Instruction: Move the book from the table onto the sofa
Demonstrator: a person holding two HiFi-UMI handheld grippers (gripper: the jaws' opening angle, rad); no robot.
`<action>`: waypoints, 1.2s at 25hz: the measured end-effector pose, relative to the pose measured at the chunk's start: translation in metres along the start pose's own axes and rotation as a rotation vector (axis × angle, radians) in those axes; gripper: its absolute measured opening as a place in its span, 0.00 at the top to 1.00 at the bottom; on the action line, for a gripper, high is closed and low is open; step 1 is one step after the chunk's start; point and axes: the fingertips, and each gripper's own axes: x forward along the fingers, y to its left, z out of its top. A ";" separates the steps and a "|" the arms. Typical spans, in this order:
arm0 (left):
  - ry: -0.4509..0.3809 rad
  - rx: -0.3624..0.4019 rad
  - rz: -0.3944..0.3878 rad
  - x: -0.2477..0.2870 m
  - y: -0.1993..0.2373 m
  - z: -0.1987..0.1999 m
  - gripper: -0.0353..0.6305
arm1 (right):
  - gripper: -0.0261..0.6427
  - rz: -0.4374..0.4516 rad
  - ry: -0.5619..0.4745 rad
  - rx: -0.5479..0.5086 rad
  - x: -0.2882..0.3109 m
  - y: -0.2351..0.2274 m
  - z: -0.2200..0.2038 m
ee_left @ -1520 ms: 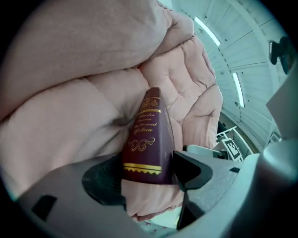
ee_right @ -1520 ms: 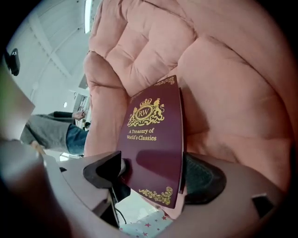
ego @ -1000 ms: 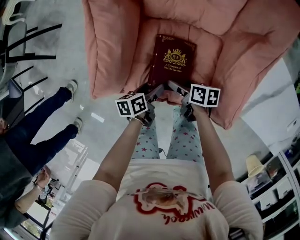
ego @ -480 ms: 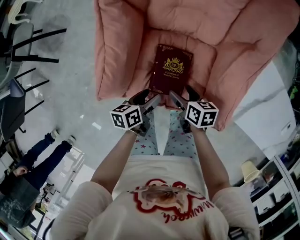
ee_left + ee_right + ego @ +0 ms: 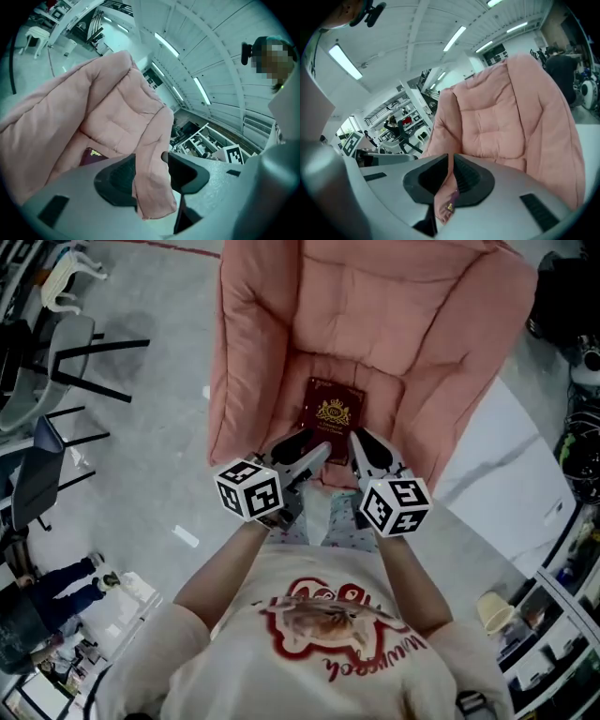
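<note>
Both hand-held grippers have risen and pulled back from the pink quilted fabric sofa (image 5: 253, 343), leaving the dark red hardcover book with a gold crest (image 5: 333, 411) on its seat.

On the left, the left hand-held gripper (image 5: 305, 452) hangs over the seat's front edge. Its jaws have just been closing but stand apart, and only sofa fabric shows through the gap, so it holds nothing. Between the two grippers and just beyond their tips, the book lies flat and cover up on the seat cushion, touched by neither. On the right, the right hand-held gripper (image 5: 366, 450) has also just been closing. Its jaws meet at the tips with nothing caught between them. With the book resting on the sofa and both grippers free of it, the move looks complete.
</note>
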 end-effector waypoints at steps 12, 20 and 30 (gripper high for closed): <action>-0.079 0.172 -0.162 -0.005 -0.125 0.057 0.94 | 0.96 0.106 -0.247 -0.314 -0.070 0.073 0.112; -0.158 0.259 -0.162 -0.004 -0.163 0.073 0.94 | 0.96 0.198 -0.277 -0.316 -0.091 0.072 0.134; -0.208 0.359 -0.233 -0.022 -0.219 0.062 0.94 | 0.96 0.200 -0.379 -0.385 -0.145 0.085 0.146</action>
